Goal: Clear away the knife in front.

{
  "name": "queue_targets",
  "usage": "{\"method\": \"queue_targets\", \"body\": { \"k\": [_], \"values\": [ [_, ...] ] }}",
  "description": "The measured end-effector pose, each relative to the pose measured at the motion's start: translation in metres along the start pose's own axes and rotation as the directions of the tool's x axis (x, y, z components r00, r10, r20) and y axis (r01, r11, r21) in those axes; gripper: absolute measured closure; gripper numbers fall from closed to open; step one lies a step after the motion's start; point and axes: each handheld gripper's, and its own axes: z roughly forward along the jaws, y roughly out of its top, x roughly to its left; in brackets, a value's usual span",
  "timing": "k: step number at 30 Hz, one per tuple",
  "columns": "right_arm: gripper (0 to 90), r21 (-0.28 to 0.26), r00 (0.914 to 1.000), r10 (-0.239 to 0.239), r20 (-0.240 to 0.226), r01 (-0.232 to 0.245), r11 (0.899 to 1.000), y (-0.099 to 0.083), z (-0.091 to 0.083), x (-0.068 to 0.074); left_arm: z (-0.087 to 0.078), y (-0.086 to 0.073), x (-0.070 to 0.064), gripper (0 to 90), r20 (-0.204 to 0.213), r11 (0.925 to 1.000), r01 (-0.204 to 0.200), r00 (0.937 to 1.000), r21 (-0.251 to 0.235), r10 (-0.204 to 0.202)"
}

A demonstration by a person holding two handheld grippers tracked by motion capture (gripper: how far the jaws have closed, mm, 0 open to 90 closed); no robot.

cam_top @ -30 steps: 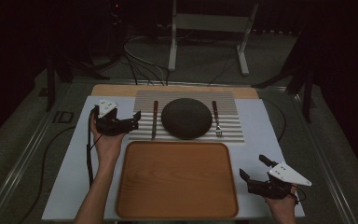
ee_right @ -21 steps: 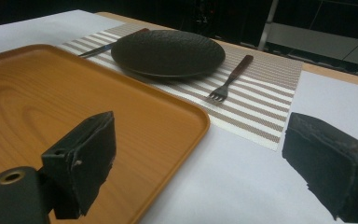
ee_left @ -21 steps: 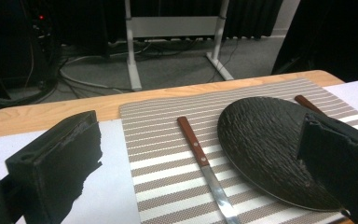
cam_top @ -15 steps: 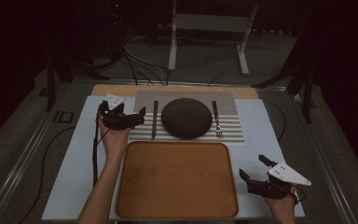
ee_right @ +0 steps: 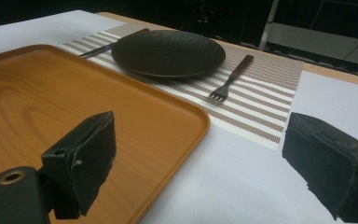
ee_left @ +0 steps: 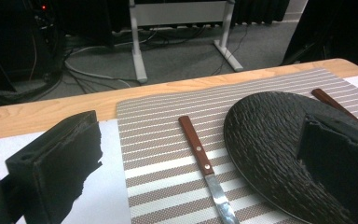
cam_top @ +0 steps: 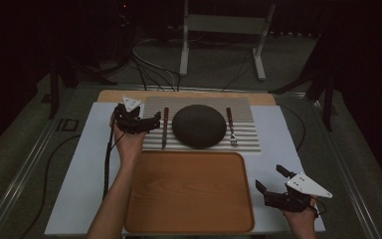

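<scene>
While your right gripper (cam_top: 274, 187) is idling open by the tray (cam_top: 189, 191), your left gripper (cam_top: 151, 122) is closing in rightward, fingers wide and empty, on the knife (cam_top: 164, 128) lying beside the plate (cam_top: 199, 126).

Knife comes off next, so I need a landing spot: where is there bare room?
The wooden tray is bare throughout. White mat left of it is free beyond the forearm; so is the strip between tray and right claw. The striped placemat is crowded: knife, dark plate, fork.

knife (ee_left: 207, 169) blade tip cut off by edge
</scene>
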Motion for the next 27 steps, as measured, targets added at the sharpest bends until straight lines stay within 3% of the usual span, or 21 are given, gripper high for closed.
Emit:
{"method": "queue_targets", "body": {
  "k": [11, 21, 27],
  "values": [
    [9.6, 0.003, 1.0000, -0.001, -0.004, 0.001, 1.000, 0.000, 0.000, 0.000, 0.014, -0.004, 0.002, 0.8, -0.026, 0.9993, 0.025, 0.9994, 0.028, -0.024],
    [9.6, 0.008, 1.0000, -0.003, -0.006, 0.003, 1.000, 0.000, 0.001, 0.000, 0.029, -0.002, -0.004, 0.8, -0.045, 0.9982, 0.004, 0.9990, 0.060, -0.001],
    [9.6, 0.008, 1.0000, -0.004, -0.008, 0.004, 1.000, 0.000, 0.001, 0.000, 0.039, -0.004, -0.005, 1.1, -0.048, 0.9969, 0.033, 0.9984, 0.071, -0.029]
  ]
}}
